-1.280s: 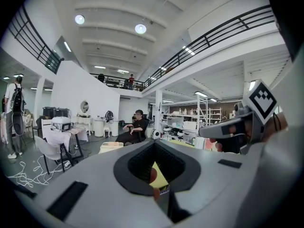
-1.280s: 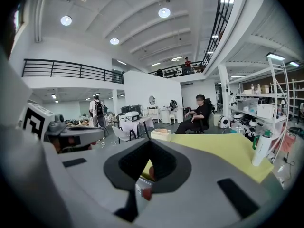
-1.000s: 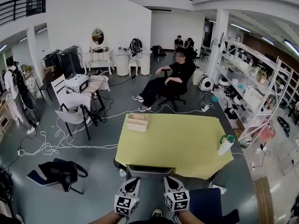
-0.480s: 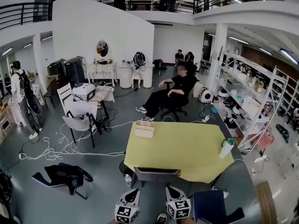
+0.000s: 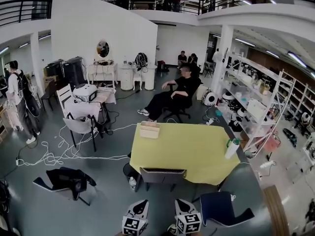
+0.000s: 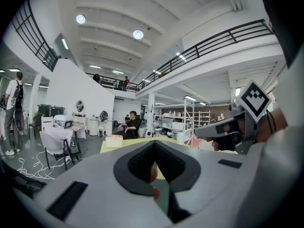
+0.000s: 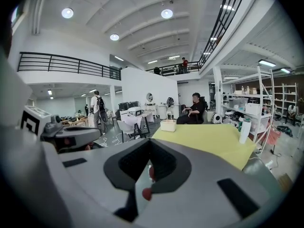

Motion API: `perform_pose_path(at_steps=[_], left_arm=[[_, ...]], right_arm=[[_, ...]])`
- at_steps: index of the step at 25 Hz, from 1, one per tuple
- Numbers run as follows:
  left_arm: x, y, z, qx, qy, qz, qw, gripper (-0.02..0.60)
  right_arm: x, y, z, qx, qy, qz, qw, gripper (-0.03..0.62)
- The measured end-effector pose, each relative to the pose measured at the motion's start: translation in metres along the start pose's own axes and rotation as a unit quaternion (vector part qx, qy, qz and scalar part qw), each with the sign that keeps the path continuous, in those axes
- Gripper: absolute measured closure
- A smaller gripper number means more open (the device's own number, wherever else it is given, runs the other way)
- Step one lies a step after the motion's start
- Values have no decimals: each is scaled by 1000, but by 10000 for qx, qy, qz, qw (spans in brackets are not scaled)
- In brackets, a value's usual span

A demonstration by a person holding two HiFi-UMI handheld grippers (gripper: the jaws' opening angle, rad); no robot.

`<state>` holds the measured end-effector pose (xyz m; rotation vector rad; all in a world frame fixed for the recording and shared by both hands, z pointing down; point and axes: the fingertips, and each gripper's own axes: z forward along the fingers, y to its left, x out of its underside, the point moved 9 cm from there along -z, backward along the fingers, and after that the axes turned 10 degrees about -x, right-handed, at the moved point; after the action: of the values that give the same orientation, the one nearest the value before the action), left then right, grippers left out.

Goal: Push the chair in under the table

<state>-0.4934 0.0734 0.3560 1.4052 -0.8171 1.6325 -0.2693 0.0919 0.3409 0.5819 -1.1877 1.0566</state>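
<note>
Bright ceiling light, fisheye-warped edges

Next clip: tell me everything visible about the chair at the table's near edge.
The chair shows a dark grey, rectangular backrest, upright, with thin dark legs below. It stands against the near edge of the yellow-covered table; its seat is hidden beneath the cloth. Material cannot be told. The left gripper and right gripper are apart from it, both shut.
</note>
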Motion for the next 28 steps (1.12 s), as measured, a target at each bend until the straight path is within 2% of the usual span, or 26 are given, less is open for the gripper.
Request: perform_pose_path(at_steps=[5, 9, 13, 16, 22, 25, 28], left_arm=[[6, -10, -12, 36, -27, -2, 10000, 572], [10, -41, -10, 125, 33, -40, 9999, 572], [8, -80, -3, 496, 78, 44, 9987, 572], [8, -107, 4, 971, 91, 124, 9952, 572], [15, -210, 32, 2113, 79, 388, 9766, 572], [14, -267, 43, 2716, 66, 496, 9611, 572], [14, -324, 43, 3322, 41, 590, 9413, 572]], right_arm=[[7, 5, -18, 68, -49, -51, 10000, 580], [12, -10, -41, 89, -114, -84, 9999, 580], [26, -24, -80, 355, -126, 13, 9993, 580], [40, -30, -112, 803, -188, 161, 9965, 580], [77, -82, -210, 2007, -440, 580, 9769, 580], [93, -102, -267, 2690, -630, 801, 9577, 580], [111, -110, -326, 3360, -805, 973, 9334, 580]])
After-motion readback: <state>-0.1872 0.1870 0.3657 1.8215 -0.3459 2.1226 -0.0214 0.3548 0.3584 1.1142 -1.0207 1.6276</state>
